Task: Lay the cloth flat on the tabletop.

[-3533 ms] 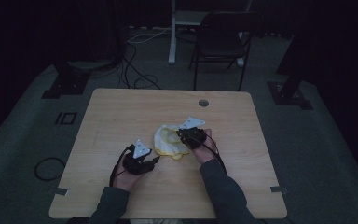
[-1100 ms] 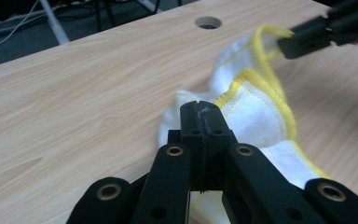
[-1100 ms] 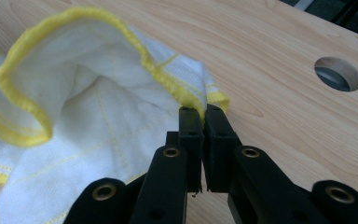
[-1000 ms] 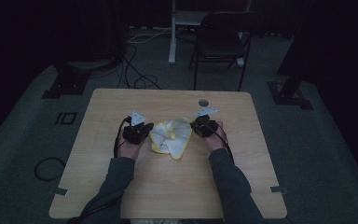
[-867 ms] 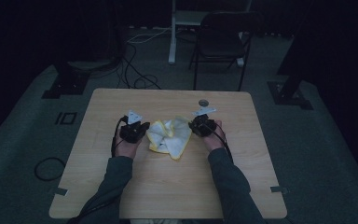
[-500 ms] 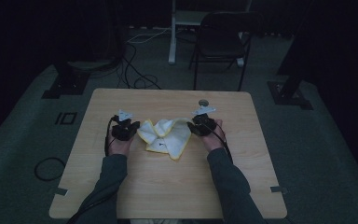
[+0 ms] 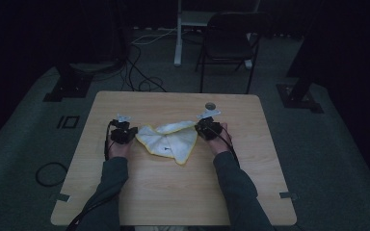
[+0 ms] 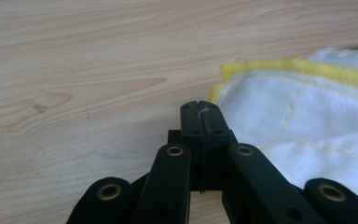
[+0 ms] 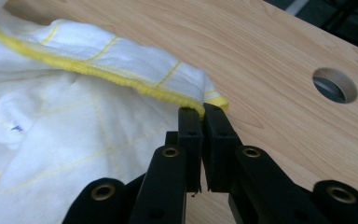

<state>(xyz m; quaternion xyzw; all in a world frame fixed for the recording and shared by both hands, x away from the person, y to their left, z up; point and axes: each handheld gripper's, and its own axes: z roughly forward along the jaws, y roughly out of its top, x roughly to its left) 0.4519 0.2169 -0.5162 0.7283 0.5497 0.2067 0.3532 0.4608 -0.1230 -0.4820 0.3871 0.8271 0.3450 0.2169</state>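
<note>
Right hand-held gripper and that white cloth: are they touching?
Touching. The right gripper view shows the right hand-held gripper with jaws shut on the yellow-edged corner of the cloth.

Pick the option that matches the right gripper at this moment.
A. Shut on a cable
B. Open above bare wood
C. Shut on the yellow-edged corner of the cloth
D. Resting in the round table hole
C: in the right gripper view, the right gripper has its fingers pressed together on the yellow-hemmed corner of the white cloth, with the round hole apart, farther along the table.
</note>
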